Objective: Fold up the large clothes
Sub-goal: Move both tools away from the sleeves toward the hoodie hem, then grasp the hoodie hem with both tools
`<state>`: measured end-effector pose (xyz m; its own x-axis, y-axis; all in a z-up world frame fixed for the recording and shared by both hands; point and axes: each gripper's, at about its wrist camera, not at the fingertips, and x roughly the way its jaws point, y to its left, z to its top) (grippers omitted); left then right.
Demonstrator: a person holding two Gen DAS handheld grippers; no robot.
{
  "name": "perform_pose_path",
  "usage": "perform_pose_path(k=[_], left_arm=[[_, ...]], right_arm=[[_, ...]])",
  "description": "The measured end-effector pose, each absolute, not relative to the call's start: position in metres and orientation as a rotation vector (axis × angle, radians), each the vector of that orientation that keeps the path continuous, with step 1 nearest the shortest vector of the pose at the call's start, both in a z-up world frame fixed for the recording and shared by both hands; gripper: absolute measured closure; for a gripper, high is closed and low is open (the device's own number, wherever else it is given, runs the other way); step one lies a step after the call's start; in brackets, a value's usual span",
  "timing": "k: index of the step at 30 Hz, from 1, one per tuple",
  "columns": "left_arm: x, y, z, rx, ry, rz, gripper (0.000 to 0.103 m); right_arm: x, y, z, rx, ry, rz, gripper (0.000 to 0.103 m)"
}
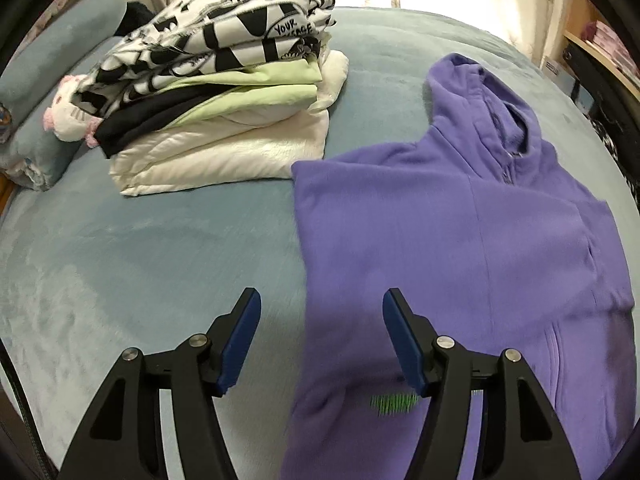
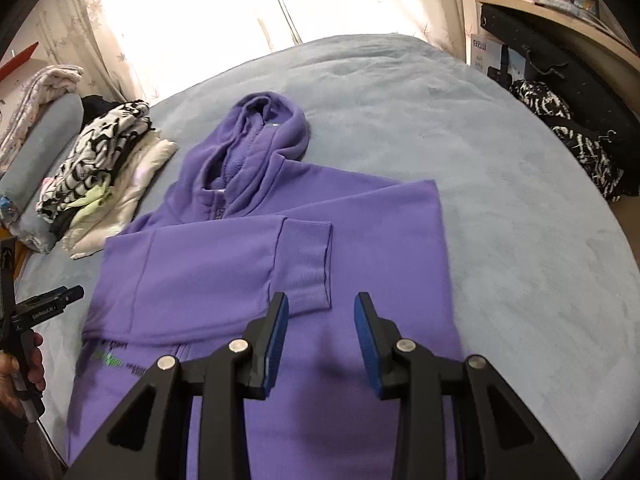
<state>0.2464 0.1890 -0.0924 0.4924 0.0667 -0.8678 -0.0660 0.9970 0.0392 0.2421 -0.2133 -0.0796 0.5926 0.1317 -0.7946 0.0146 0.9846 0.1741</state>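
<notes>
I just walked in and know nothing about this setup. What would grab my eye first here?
The purple hoodie spread on the blue bed, both sleeves folded across its chest, hood toward the curtains. To its left sits a stack of folded clothes, a black-and-white print on top. Nearest the camera, each gripper's blue-padded jaws stand open above the hoodie, holding nothing.

left gripper [image 1: 322,312]: black arms, blue pads | right gripper [image 2: 322,316]: same, silver screws

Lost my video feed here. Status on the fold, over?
Left gripper open, empty. Right gripper open, empty, above purple hoodie. Hoodie flat on bed, one sleeve folded across chest. Folded stack alongside, nothing blocking.
</notes>
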Motion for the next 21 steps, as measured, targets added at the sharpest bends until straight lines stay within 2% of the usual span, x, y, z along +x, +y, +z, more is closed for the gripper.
perform_pose_path(k=[7,21], left_arm=[[0.188,0.194,-0.066,0.014,1.022,0.068,0.041],[0.066,0.179,-0.04,-0.013,0.968,0.022,0.04]], right_arm=[[0.189,-0.22,-0.051,0.149,0.892,0.077,0.064],[0.083,-0.222,-0.021,0.113,0.806,0.104,0.063]])
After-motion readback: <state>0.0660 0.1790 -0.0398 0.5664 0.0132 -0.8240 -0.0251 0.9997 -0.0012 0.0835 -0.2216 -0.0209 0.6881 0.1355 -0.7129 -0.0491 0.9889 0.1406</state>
